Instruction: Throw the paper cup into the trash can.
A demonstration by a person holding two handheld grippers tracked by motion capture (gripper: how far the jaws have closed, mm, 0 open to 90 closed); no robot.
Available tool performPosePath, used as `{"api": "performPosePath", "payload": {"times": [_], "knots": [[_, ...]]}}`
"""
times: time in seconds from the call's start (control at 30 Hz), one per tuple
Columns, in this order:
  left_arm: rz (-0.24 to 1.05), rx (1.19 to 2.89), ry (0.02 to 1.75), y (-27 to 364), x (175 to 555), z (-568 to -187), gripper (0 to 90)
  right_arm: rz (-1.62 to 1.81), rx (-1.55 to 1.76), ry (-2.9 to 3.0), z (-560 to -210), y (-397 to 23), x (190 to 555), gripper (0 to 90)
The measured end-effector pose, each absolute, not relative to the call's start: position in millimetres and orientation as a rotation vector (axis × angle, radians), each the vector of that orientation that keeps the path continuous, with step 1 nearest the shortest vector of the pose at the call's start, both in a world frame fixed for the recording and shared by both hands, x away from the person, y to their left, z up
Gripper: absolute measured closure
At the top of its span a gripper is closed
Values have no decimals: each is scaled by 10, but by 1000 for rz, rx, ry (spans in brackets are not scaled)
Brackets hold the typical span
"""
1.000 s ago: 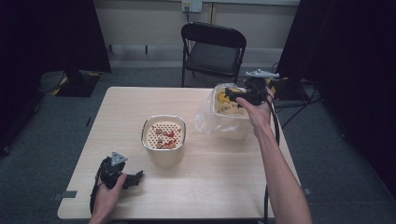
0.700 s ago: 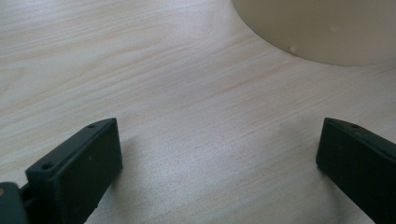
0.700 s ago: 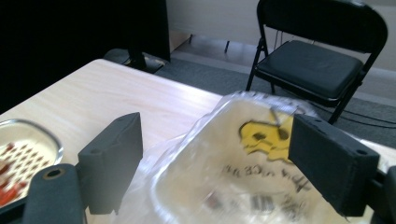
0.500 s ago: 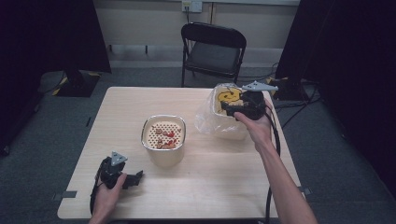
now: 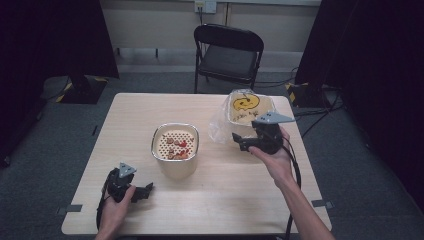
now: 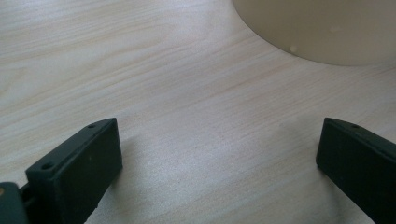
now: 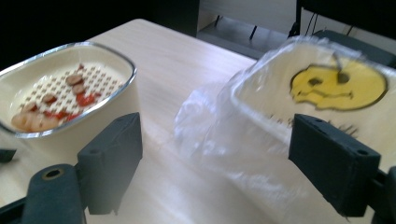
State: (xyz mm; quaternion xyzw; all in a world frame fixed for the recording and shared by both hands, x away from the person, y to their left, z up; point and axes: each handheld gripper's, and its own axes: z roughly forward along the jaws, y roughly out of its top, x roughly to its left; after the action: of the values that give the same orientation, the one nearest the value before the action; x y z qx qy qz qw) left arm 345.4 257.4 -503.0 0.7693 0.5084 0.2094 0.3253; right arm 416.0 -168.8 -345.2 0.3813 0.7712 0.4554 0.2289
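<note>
pale wooden worktop [image 5: 220, 200] seen from above, with a black folding chair [image 5: 227, 55] behind its far edge. centre: a cream container [image 5: 175, 150] with a metal rim and a perforated insert, holding small red and pale brown pieces [image 5: 177, 147]; in the right gripper view these lie toward one side of the insert. far right: a clear plastic bag [image 5: 222, 125] wrapped around a tub [image 5: 247, 107] whose top bears a yellow smiley-face print; a line of dark writing below the face is too blurred to read. right gripper [image 5: 239, 141], held in the right hand [image 5: 272, 152], hovers just in front of the bag, jaws spread and holding nothing, aimed between bag and container. left gripper [image 5: 145, 190], in the left hand [image 5: 117, 207], rests low at the near left of the worktop; its jaws stand wide apart over bare wood, with the container's cream wall [image 6: 322, 28] just ahead.
</note>
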Motion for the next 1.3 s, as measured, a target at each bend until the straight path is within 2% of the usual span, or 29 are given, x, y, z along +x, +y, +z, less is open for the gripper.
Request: {"api": "performPosePath", "payload": {"times": [0.2, 0.43, 0.7, 1.1, 1.3], "knots": [[549, 2017, 1332, 2575, 3455, -5030, 0, 1246, 1069, 2161, -3728, -1670, 3983, 167], [549, 2016, 1333, 2574, 3455, -5030, 0, 1209, 1141, 2230, -4201, -1709, 3848, 160], [549, 2017, 1333, 2574, 3454, -5030, 0, 1117, 1212, 2257, -4597, -1832, 3827, 156], [549, 2017, 1333, 2574, 3454, -5030, 0, 855, 1267, 2255, -4910, -1955, 3942, 144], [550, 2018, 1332, 2576, 3454, -5030, 0, 947, 1278, 2209, -5000, -2008, 3921, 125]]}}
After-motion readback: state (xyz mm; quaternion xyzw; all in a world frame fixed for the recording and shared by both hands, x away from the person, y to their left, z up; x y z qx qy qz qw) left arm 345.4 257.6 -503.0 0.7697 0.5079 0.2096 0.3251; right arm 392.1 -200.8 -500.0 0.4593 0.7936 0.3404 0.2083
